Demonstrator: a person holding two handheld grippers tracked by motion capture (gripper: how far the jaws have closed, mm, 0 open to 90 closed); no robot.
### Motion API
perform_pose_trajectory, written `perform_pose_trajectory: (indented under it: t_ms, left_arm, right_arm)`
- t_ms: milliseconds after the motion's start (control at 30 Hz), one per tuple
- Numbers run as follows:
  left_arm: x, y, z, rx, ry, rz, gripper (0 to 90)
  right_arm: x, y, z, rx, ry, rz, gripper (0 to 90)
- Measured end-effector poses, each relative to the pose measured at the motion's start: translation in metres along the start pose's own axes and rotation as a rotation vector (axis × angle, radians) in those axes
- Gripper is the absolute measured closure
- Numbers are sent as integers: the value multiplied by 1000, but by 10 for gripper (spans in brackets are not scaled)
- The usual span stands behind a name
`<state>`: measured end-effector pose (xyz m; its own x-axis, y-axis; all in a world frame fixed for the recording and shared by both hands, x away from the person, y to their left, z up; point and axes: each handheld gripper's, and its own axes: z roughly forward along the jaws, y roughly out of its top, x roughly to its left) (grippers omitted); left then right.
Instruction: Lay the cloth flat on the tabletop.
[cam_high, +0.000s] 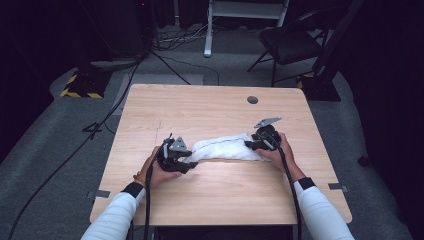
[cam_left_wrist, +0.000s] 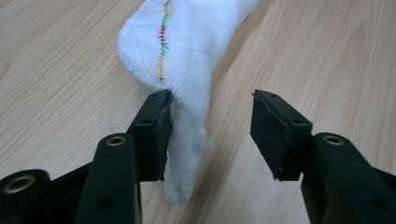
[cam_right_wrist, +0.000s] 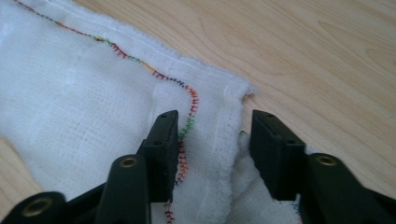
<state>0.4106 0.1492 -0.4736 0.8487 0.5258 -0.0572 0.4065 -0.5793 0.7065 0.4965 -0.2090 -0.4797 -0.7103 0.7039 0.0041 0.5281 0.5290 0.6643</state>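
A white woven cloth (cam_high: 225, 147) with a multicoloured stitched seam lies bunched across the middle of the wooden table (cam_high: 200, 105). At its left end is my left gripper (cam_high: 191, 163). In the left gripper view the jaws (cam_left_wrist: 211, 98) stand open; the cloth's narrow end (cam_left_wrist: 177, 42) lies between them and brushes the left pad (cam_left_wrist: 156, 135), well apart from the right one. My right gripper (cam_high: 250, 145) is at the cloth's right end. Its jaws (cam_right_wrist: 215, 116) are open astride the hemmed edge of the cloth (cam_right_wrist: 84, 107), which lies flat on the wood.
A round cable hole (cam_high: 252, 99) sits near the table's far edge. Beyond the table are a folding chair (cam_high: 287, 42), a white stand leg (cam_high: 208, 30), floor cables and a yellow-black striped base (cam_high: 80, 90). Bare wood (cam_right_wrist: 303, 46) surrounds the cloth.
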Motion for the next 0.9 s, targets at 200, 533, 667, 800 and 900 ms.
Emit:
perform_pose_trajectory:
  t_ms: [200, 533, 667, 800, 900]
  left_arm:
    - [2, -3, 0, 21, 1, -5, 483]
    - [1, -5, -4, 20, 2, -1, 518]
    - [0, -5, -6, 18, 2, 8, 545]
    - [-1, -5, -11, 6, 7, 9, 545]
    - [-2, -6, -13, -3, 9, 5, 535]
  right_arm:
    - [5, -4, -8, -29, 3, -75, 860]
    - [20, -1, -45, -145, 20, -174, 885]
    - [33, 3, -66, -190, 50, -222, 885]
    - [50, 0, -84, -221, 109, -280, 885]
    - [64, -8, -95, -224, 169, -336, 885]
